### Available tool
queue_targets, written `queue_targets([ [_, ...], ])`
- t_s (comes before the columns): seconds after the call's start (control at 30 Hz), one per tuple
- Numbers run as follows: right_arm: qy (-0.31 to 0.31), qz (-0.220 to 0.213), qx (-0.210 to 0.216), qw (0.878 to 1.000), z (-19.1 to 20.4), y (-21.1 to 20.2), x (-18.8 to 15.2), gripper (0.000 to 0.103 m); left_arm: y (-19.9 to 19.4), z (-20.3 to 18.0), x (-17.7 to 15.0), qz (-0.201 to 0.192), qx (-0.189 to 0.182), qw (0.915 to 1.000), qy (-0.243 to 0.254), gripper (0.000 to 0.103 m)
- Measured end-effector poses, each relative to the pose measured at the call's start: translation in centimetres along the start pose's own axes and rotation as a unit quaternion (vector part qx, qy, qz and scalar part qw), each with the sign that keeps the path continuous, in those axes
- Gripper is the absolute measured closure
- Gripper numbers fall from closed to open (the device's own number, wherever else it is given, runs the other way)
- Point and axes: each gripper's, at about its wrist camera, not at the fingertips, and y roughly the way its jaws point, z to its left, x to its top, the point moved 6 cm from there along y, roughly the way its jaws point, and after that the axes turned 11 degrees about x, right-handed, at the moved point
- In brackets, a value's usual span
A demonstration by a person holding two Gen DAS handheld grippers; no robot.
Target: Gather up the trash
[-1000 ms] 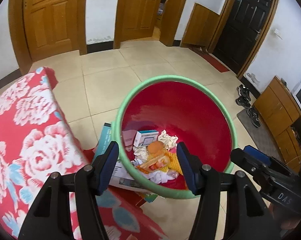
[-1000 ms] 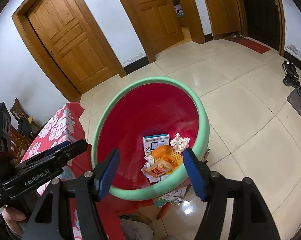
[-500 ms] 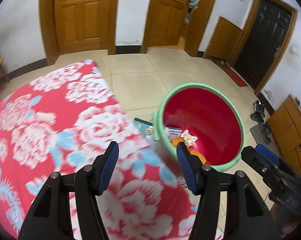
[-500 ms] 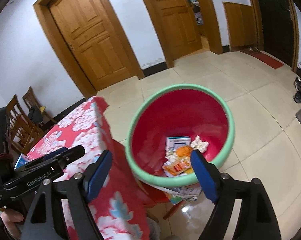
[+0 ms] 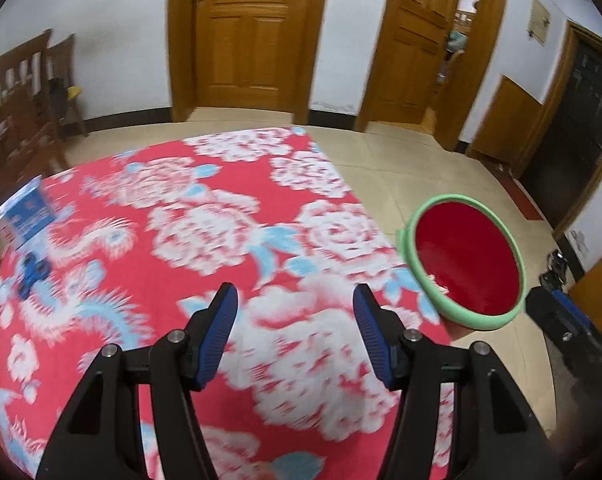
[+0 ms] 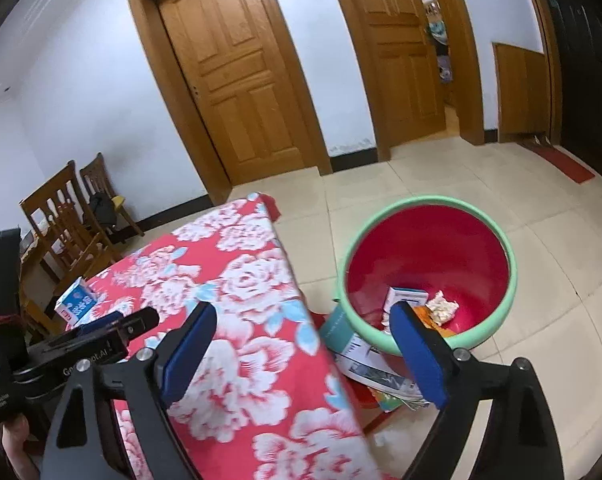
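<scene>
Floral tablecloth (image 5: 229, 216) spreads under both empty grippers: left gripper (image 5: 295, 334) parted, blue carton (image 5: 23, 216) far to its left; right gripper (image 6: 301, 356), jaws just widened, trash basin (image 6: 429, 276) ahead-right.

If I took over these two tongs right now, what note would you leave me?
Left tongs: open, empty, over the flowered tablecloth.
Right tongs: open, empty, jaws have just been opening, over the table edge.
Red bin: on the floor beside the table, holding a small box, crumpled paper and orange wrappers.
Left: a blue-and-white carton and a small blue item at the table's far left corner.
</scene>
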Motion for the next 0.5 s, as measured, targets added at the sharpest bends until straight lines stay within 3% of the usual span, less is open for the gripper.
queue_targets([
  [0.5, -0.053, -0.004, 0.024, 0.998, 6.4, -0.3, -3.1, 0.01, -4.6, 8.0, -3.5, -0.035, 0.082, 0.9946, -0.052, 0.043],
])
